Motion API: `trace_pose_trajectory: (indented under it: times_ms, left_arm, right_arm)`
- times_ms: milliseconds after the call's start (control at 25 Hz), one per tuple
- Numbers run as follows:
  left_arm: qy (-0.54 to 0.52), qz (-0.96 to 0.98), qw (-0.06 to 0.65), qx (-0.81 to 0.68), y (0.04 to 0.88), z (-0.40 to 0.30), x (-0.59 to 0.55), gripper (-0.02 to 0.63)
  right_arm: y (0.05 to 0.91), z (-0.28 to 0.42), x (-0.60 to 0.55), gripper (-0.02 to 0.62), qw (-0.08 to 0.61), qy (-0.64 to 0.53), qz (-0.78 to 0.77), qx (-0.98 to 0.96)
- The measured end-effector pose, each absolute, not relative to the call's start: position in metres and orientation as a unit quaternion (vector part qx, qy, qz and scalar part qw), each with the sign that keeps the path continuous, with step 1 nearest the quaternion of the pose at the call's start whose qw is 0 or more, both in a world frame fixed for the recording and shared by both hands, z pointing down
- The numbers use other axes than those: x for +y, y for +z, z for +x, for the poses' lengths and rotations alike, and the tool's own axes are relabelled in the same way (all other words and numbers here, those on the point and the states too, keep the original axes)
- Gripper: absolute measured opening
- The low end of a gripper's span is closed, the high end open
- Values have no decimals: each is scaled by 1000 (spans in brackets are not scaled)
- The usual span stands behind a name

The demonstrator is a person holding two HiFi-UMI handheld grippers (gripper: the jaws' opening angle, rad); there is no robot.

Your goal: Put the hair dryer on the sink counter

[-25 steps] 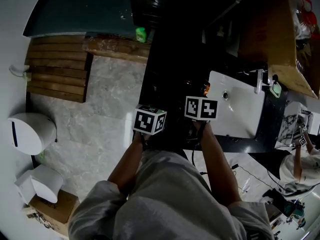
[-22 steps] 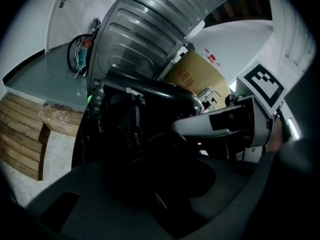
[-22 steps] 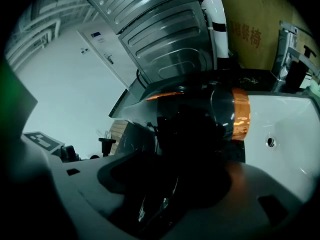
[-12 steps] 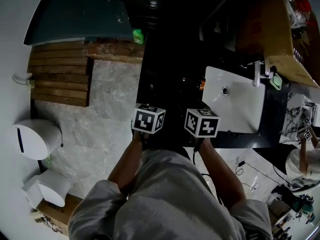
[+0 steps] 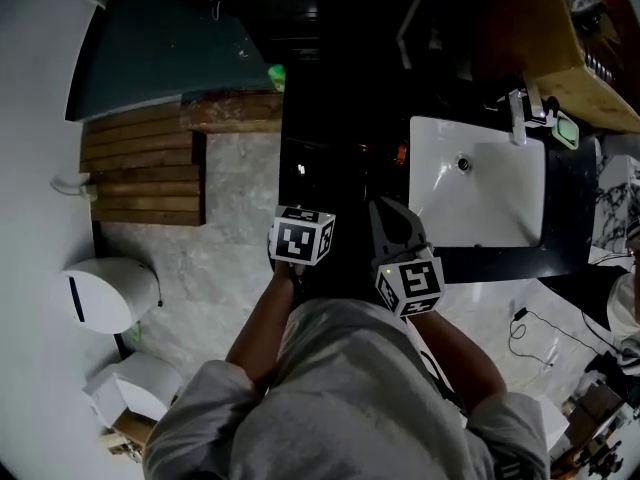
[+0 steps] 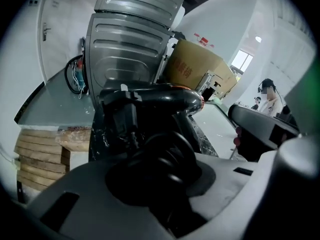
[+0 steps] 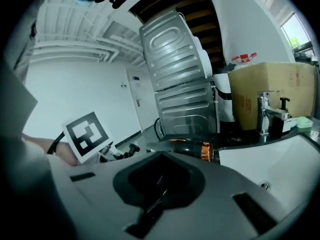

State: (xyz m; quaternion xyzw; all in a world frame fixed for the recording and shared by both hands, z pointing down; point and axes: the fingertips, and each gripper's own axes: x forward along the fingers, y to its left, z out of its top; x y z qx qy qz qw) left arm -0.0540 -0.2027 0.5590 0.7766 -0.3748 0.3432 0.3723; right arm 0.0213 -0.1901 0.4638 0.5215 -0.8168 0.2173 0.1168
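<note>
1. The hair dryer [image 6: 150, 98], black with an orange ring near its mouth, lies level over the dark sink counter [image 5: 330, 168]. Its ring end [image 5: 400, 154] is just beside the left rim of the white basin [image 5: 480, 198]. No view shows whether it touches the counter.
2. The left gripper [image 6: 165, 159] is clamped on the hair dryer's ribbed black lower end, which fills the hollow between its jaws.
3. The right gripper [image 7: 157, 184] is just beside the left one, nearer the basin. Its jaws are pressed together, with nothing between them.
4. In the right gripper view the hair dryer [image 7: 192, 148] sits ahead of the jaws, left of the basin [image 7: 270, 164].
5. A chrome faucet [image 7: 265, 111] stands at the basin's far edge, with a cardboard box [image 7: 265, 89] behind it.
6. A ribbed metal appliance [image 6: 130, 49] rises behind the hair dryer.
7. Wooden slats [image 5: 140, 173] lie on the floor well to the left.
</note>
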Motion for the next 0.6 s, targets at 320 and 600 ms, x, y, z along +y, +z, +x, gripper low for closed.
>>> trace_pose_trajectory:
  times_ms: [320, 600]
  left_arm:
    - [361, 768, 385, -361, 566, -57, -206, 124]
    - [388, 745, 392, -375, 580, -67, -211, 126]
  right_arm:
    - [460, 16, -183, 9, 104, 228, 507, -824]
    - [467, 20, -182, 9, 106, 245, 507, -820]
